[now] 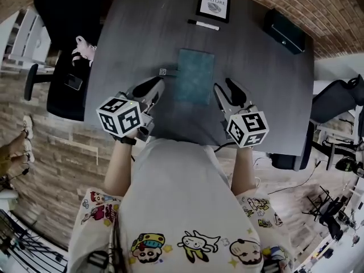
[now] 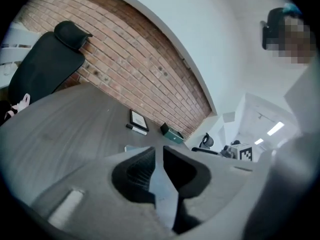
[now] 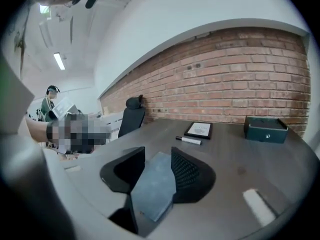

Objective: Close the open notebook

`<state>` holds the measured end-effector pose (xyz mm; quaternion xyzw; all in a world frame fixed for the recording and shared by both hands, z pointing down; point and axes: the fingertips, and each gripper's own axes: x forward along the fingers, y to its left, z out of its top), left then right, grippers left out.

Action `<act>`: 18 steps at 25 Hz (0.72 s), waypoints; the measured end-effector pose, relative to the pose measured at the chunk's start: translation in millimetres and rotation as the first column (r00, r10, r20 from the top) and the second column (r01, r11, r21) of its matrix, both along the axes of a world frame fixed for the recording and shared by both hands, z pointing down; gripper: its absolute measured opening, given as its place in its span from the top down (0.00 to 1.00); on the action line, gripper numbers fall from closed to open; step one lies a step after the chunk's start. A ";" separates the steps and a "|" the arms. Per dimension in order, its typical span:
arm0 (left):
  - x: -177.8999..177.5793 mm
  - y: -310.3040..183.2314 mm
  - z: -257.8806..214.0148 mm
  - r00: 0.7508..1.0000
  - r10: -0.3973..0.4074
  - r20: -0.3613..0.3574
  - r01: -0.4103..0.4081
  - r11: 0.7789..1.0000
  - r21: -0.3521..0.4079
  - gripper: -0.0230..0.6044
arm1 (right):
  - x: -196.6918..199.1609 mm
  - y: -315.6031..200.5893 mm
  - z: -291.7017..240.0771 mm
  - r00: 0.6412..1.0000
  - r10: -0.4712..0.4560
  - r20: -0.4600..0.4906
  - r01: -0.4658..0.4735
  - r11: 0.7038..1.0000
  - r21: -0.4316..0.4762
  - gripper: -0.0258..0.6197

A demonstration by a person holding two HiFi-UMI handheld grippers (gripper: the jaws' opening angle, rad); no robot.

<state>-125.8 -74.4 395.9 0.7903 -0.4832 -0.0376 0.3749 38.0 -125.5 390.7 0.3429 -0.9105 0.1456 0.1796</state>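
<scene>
In the head view, the left gripper [image 1: 154, 87] and the right gripper [image 1: 224, 91] are held over the near part of the table [image 1: 131, 38], and the notebook [image 1: 194, 75] is seen between them, closed and flat with its cover up. Its left edge lies just right of the left gripper's tips and its right edge just left of the right gripper's tips; neither gripper can be seen touching it. Beyond both grippers a frame [image 1: 214, 3] and a marker [image 1: 203, 24] are laid on the far side of the table, with a box [image 1: 284, 31] out past the right gripper and a chair [image 1: 68, 50] off to the left of the left gripper. In the left gripper view, the left gripper [image 2: 159, 151] is shown with its jaws only a narrow slit apart and nothing gripped; the notebook [image 2: 162, 186] is glimpsed through the slit, below and ahead (on the table, not in the jaws). The frame [image 2: 138, 119], marker [image 2: 136, 129] and box [image 2: 172, 133] are lined up further ahead. In the right gripper view, the right gripper [image 3: 157, 155] is shown with its jaws moderately parted and empty; the notebook [image 3: 155, 184] is seen through the gap, flat on the table beneath, untouched by the pads. Ahead of it the marker [image 3: 189, 140] and frame [image 3: 199, 129] are seen, and the box [image 3: 265, 129] off to the right.
</scene>
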 end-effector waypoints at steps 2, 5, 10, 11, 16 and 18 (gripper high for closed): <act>3.1 -5.3 -15.4 1.000 0.011 0.025 -0.012 0.999 0.045 0.89 | 6.7 -4.8 -20.0 0.999 0.027 0.039 -0.028 0.999 0.037 0.70; 9.2 -10.6 -37.2 0.997 0.023 0.069 -0.031 0.993 0.111 0.89 | 16.4 -8.0 -47.4 0.994 0.056 0.095 -0.064 0.994 0.084 0.73; 24.4 -17.9 -69.7 0.985 0.040 0.166 -0.074 0.976 0.207 0.89 | 38.2 -13.5 -87.5 0.976 0.113 0.185 -0.141 0.979 0.144 0.79; 26.4 -18.4 -74.5 0.981 0.039 0.190 -0.082 0.972 0.222 0.89 | 41.7 -13.5 -94.2 0.971 0.124 0.202 -0.156 0.976 0.153 0.81; 32.7 -18.8 -89.4 0.959 0.028 0.282 -0.108 0.956 0.274 0.97 | 57.9 -14.3 -115.2 0.951 0.178 0.254 -0.228 0.956 0.185 0.88; 34.7 -16.8 -91.4 0.952 0.027 0.304 -0.118 0.951 0.286 0.97 | 64.2 -14.1 -117.7 0.945 0.198 0.261 -0.252 0.948 0.193 0.93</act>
